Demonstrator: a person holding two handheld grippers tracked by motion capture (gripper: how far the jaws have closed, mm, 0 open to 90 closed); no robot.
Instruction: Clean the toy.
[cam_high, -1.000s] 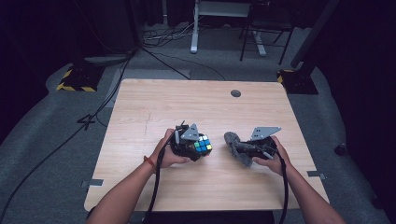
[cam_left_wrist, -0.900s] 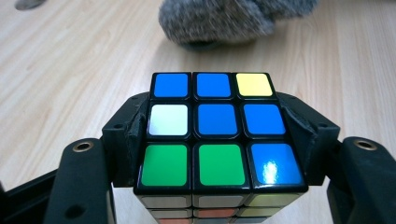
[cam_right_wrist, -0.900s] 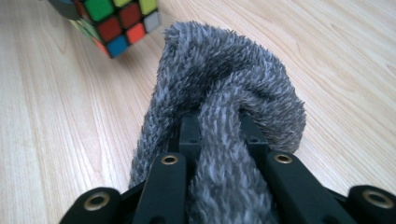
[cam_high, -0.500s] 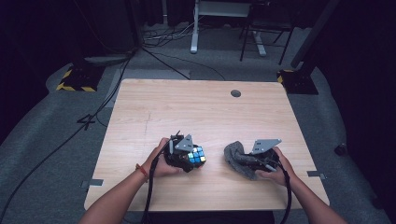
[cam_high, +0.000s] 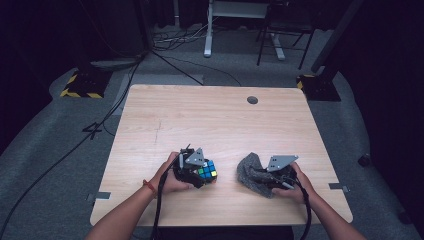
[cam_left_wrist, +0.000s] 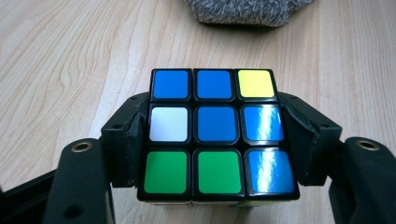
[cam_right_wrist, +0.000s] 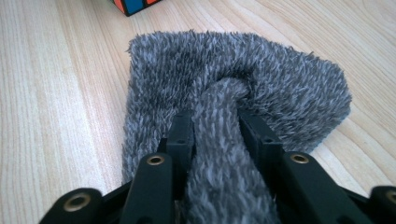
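A scrambled colour cube (cam_high: 207, 172) sits low over the wooden table (cam_high: 200, 115), left of centre near the front. My left gripper (cam_high: 199, 171) is shut on it. In the left gripper view both pads press the sides of the cube (cam_left_wrist: 215, 126), whose top face shows blue, white, yellow and green. To its right a fuzzy grey cloth (cam_high: 248, 170) lies on the table. My right gripper (cam_right_wrist: 217, 126) pinches a raised fold of the cloth (cam_right_wrist: 280, 88). Its jaws have just been opening, and the fold still fills the gap between them.
A round cable hole (cam_high: 252, 100) lies near the table's far edge. Behind the table stand a white desk leg (cam_high: 207, 30), a dark chair frame (cam_high: 280, 35) and floor cables (cam_high: 125, 95). Yellow-black striped bases (cam_high: 79, 86) flank the far corners.
Both hands have come down and toward the front edge. The cube is lower, and the cloth now lies spread on the table.
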